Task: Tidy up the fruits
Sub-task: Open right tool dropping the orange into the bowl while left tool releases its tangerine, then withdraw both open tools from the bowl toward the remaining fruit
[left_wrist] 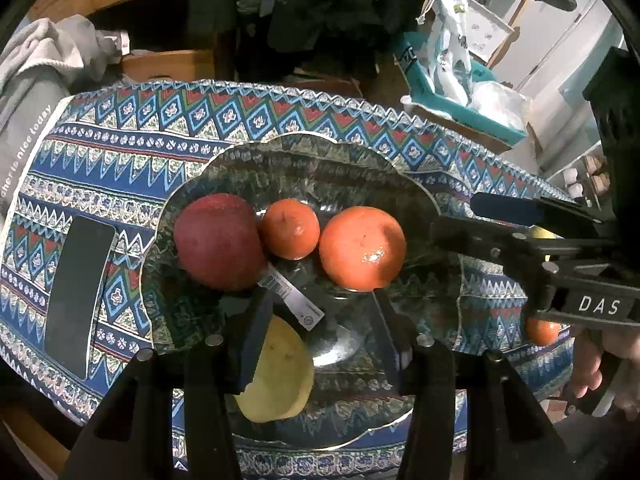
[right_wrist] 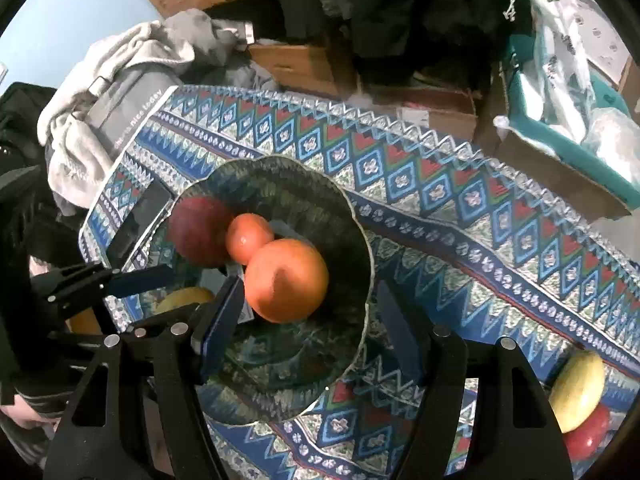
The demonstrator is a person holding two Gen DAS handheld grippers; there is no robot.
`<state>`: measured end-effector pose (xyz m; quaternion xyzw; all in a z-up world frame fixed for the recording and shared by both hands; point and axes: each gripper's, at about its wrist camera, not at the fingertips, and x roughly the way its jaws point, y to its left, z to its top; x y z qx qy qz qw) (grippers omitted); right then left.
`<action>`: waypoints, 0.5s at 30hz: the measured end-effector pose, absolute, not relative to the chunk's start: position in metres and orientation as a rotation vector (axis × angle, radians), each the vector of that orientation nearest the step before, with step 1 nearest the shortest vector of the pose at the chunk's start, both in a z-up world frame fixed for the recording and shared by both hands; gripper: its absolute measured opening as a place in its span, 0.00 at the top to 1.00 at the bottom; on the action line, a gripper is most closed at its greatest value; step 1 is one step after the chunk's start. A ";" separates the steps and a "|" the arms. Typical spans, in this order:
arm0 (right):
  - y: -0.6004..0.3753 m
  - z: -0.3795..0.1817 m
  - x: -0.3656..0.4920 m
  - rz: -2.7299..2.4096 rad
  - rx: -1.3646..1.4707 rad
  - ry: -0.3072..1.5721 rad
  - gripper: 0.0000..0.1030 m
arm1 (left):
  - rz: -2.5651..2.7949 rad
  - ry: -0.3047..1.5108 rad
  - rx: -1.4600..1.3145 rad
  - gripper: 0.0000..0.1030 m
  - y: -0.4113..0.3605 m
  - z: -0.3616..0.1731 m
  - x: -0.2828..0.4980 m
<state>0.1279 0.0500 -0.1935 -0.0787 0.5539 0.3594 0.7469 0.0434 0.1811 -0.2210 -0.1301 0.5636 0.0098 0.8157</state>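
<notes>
Over the bowl, both grippers stand empty: left gripper and right gripper, jaws apart. Bowl holds apple, oranges, yellow fruit. Lift clear, then fetch the loose fruit on the cloth.

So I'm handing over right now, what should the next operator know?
Left gripper: open, empty, above the near side of the glass bowl.
Right gripper: open, empty, over the bowl's right rim.
Done: in the bowl are the red apple, small orange, large orange and yellow fruit, the last one right under the left gripper.
Left: on the tablecloth to the right of the bowl lie a second yellow fruit, a red fruit and another orange. The right gripper is nearer to them.
</notes>
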 end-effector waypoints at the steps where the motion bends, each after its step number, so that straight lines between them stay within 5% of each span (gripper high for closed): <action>1: 0.048 -0.191 0.127 0.784 -0.177 1.206 0.32 | 0.020 1.199 -0.280 0.50 0.181 -0.219 0.043; 15: 0.020 -0.146 0.111 0.730 -0.223 1.110 0.32 | -0.003 1.131 -0.233 0.47 0.160 -0.182 0.035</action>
